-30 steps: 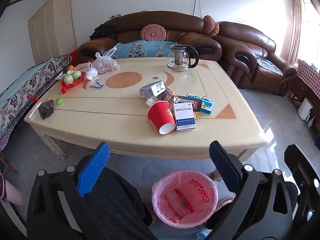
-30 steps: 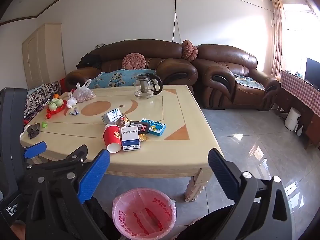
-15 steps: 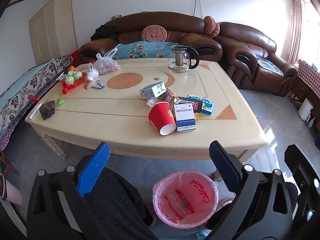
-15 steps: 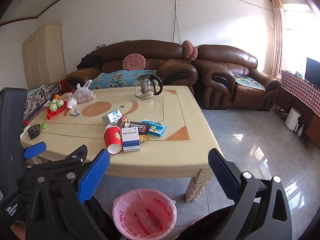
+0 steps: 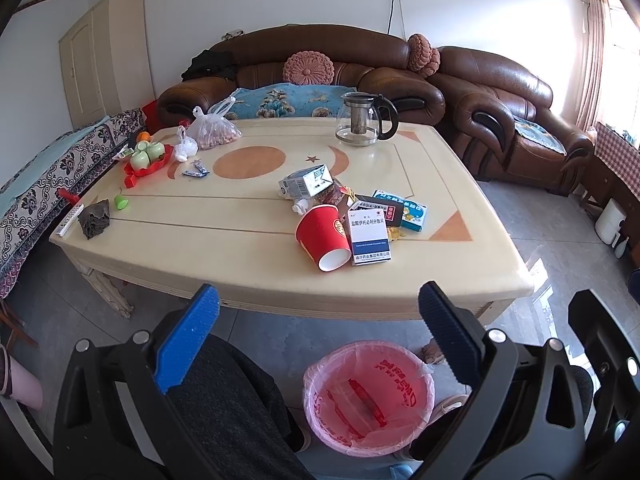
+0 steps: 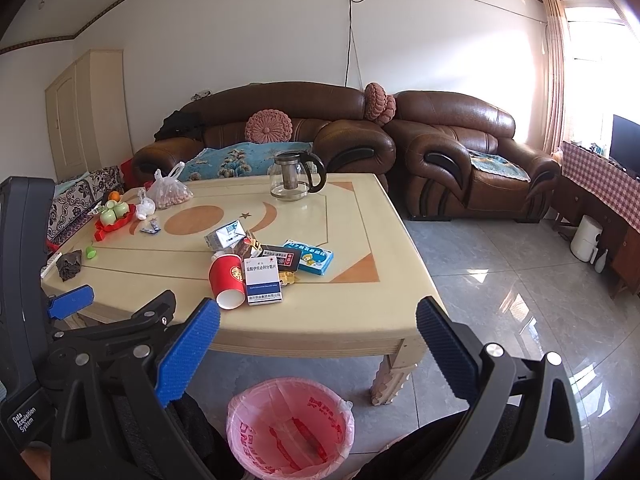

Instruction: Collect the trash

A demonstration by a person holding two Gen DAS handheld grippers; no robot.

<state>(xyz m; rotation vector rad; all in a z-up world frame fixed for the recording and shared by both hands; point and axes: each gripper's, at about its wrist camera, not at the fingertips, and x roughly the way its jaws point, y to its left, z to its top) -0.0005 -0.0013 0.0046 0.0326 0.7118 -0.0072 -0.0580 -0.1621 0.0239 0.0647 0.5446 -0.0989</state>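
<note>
Hovering: left gripper [image 5: 318, 334], jaws spread, empty
Right gripper [image 6: 318, 344]: spread, empty
Cup [image 5: 324, 236]: tipped on table [image 5: 240, 248]
Bin [image 5: 368, 398]: floor, below

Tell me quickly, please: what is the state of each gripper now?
Left gripper: open, holding nothing, short of the table.
Right gripper: open, holding nothing, above the pink-lined bin.

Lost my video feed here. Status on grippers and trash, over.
Left gripper open, empty. Right gripper open, empty. Red cup and boxes on table; pink-lined bin below. Nothing blocking.
</note>
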